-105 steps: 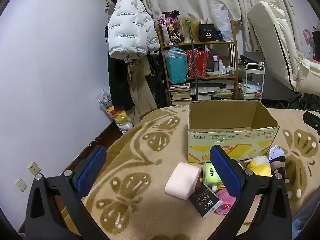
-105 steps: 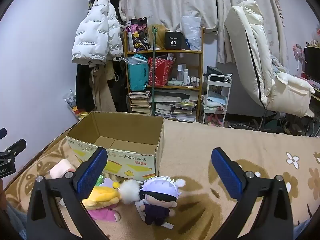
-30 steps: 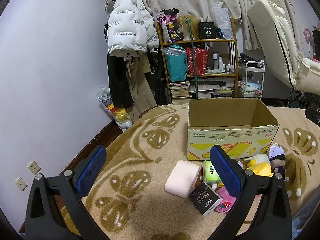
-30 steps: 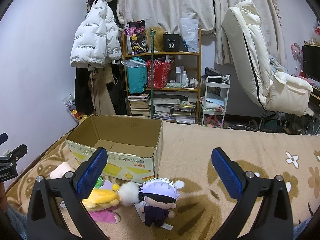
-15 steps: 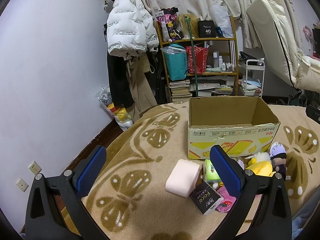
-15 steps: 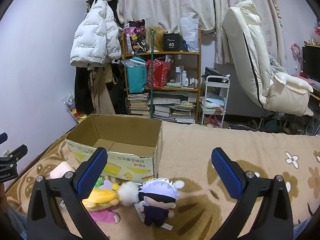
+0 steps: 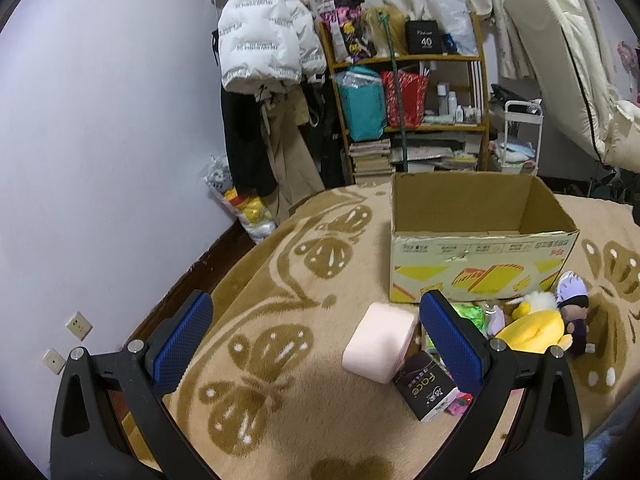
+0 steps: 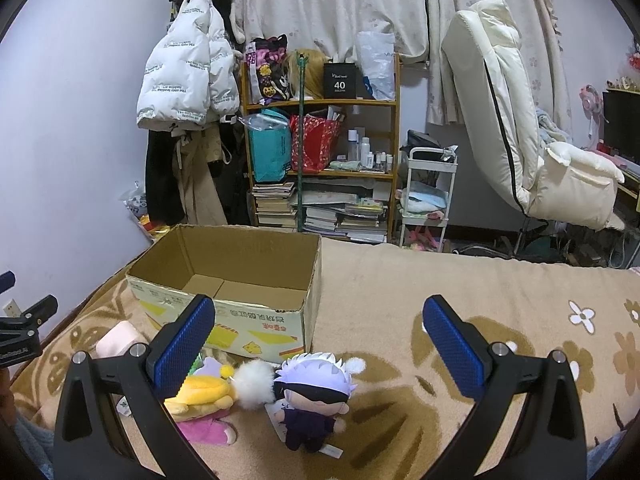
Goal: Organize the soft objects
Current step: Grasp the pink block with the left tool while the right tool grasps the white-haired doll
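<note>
An empty cardboard box point(image 7: 476, 240) point(image 8: 240, 276) stands open on the tan patterned blanket point(image 7: 280, 320). In front of it lie a pink soft block point(image 7: 378, 342) point(image 8: 118, 338), a black "Face" pack point(image 7: 426, 386), a green packet point(image 7: 470, 314), a yellow plush point(image 7: 530, 330) point(image 8: 202, 394) with a white pompom point(image 8: 254, 384), a pink plush point(image 8: 206, 426) and a doll with pale purple hair point(image 7: 574, 312) point(image 8: 314, 392). My left gripper point(image 7: 316, 344) is open, held above the blanket left of the pink block. My right gripper point(image 8: 318, 348) is open just above the doll.
A wooden shelf point(image 8: 320, 168) of bags, books and bottles stands behind the bed, with coats point(image 8: 188, 80) hanging at its left. A white trolley point(image 8: 428, 196) and a cream recliner point(image 8: 520, 132) are at the right. Bare blanket point(image 8: 480, 288) stretches right of the box.
Both views have shifted only slightly. The objects on the blanket lie where they were, and both grippers stay open.
</note>
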Demonstrator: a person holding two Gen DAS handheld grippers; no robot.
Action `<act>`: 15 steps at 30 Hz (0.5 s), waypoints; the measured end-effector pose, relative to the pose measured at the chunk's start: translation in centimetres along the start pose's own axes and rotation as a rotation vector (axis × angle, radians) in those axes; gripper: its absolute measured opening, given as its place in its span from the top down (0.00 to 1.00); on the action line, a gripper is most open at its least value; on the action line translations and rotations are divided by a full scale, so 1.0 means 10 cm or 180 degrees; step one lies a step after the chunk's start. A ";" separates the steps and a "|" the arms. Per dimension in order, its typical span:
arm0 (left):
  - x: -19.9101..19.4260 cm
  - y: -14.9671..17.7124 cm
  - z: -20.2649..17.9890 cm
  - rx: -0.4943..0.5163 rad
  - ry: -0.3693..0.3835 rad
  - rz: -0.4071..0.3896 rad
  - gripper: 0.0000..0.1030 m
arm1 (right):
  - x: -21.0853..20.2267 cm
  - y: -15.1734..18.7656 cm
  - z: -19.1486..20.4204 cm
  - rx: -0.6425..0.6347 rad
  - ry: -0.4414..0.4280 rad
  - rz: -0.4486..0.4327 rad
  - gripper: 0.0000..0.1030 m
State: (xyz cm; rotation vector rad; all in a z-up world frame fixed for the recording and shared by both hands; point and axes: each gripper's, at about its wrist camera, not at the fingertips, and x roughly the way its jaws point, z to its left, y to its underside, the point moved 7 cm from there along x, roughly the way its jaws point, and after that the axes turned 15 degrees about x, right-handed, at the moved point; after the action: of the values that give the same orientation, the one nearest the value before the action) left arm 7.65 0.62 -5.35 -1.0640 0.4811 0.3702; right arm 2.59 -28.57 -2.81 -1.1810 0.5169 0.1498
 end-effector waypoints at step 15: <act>0.41 0.10 -0.16 0.0030 0.0304 0.0481 0.01 | 0.49 0.30 -0.18 0.0259 -0.0017 0.0885 0.00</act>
State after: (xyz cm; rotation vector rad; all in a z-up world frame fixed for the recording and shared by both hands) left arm 10.32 -0.15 -8.95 -1.0422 0.6504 0.4513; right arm 5.18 -29.79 -8.07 -1.0256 0.6755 0.3669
